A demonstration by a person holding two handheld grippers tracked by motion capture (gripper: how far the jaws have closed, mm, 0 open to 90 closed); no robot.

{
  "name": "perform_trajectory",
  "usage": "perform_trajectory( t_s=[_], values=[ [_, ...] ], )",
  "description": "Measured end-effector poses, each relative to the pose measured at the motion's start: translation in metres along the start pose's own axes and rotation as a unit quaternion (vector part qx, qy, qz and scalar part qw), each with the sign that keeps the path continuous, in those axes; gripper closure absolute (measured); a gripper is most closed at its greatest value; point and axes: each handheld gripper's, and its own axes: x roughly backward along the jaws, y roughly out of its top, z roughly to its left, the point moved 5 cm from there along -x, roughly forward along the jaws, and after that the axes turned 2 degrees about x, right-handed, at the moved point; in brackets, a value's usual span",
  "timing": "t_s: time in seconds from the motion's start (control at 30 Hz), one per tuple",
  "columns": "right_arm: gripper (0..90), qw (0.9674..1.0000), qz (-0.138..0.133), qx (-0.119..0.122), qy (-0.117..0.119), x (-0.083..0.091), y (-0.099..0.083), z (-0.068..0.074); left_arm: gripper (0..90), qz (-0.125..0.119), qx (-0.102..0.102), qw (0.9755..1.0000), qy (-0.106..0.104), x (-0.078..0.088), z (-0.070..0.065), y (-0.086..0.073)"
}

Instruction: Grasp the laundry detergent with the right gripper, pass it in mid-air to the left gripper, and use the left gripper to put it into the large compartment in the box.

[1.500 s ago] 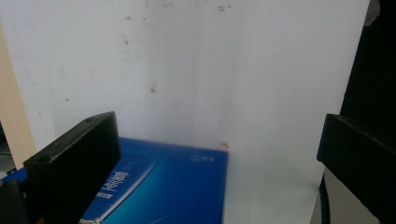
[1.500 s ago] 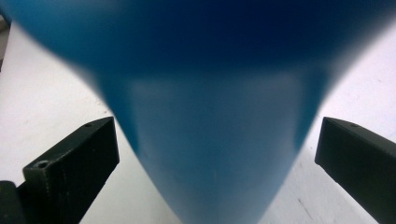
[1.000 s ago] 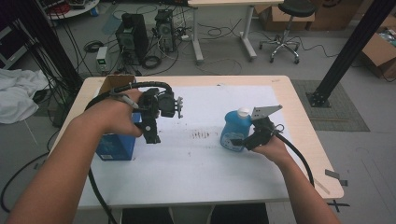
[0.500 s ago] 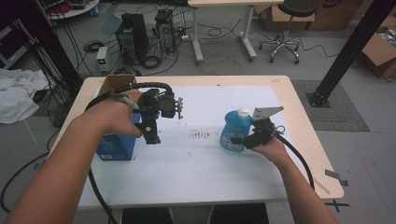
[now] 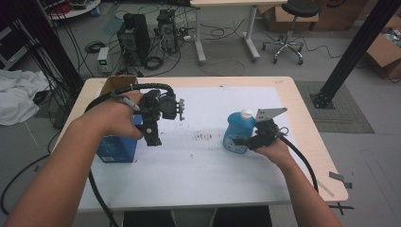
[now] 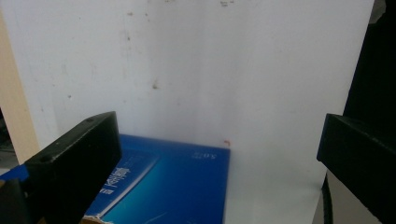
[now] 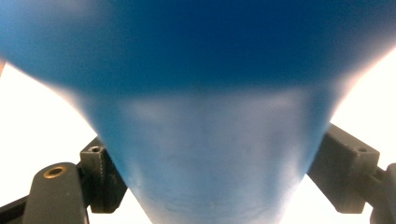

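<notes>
Your right tongs (image 5: 242,142) have just been closing, and the blue bottle (image 5: 238,133) stands between their jaws. In the right gripper view the bottle's (image 7: 201,140) body fills the gap and both jaws sit against its flanks, so I judge the grip made or all but made; whether the pads press firmly I cannot confirm. The bottle stands upright on the white sheet (image 5: 208,165) covering the table (image 5: 312,137), white cap (image 5: 246,114) uppermost, directly ahead of those tongs. You have approached it level and from the side, low on the body. That placement makes sense: the widest, steadiest part is taken and the cap and neck are left free.

Your left tongs (image 5: 152,138) hang well apart from the bottle, pointed down, jaws wide with nothing between them. In the left gripper view the blue box (image 6: 173,186) lies below and slightly toward the left jaw, untouched, with bare sheet beyond it. From the high view the box (image 5: 116,147) rests on the table just beside and beneath your left hand (image 5: 116,118). I read that hand as held in reserve above the box, either for the box itself or to meet the bottle once lifted.
</notes>
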Motion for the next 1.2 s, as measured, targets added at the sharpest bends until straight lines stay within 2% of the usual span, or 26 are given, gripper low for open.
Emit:
perform_trajectory(
  t_s=[0.9,1.2],
  values=[
    [30.9,1.0000,-0.005,0.003,0.005,-0.0014,-0.0013,0.0003,0.3,0.003,-0.002,1.0000,-0.002,-0.0035,0.0009,0.0050],
    [41.9,0.9998,-0.005,0.018,-0.004,-0.0032,-0.0030,0.0027,0.3,0.004,-0.003,1.0000,-0.001,-0.0033,0.0014,0.0056]
  ],
)
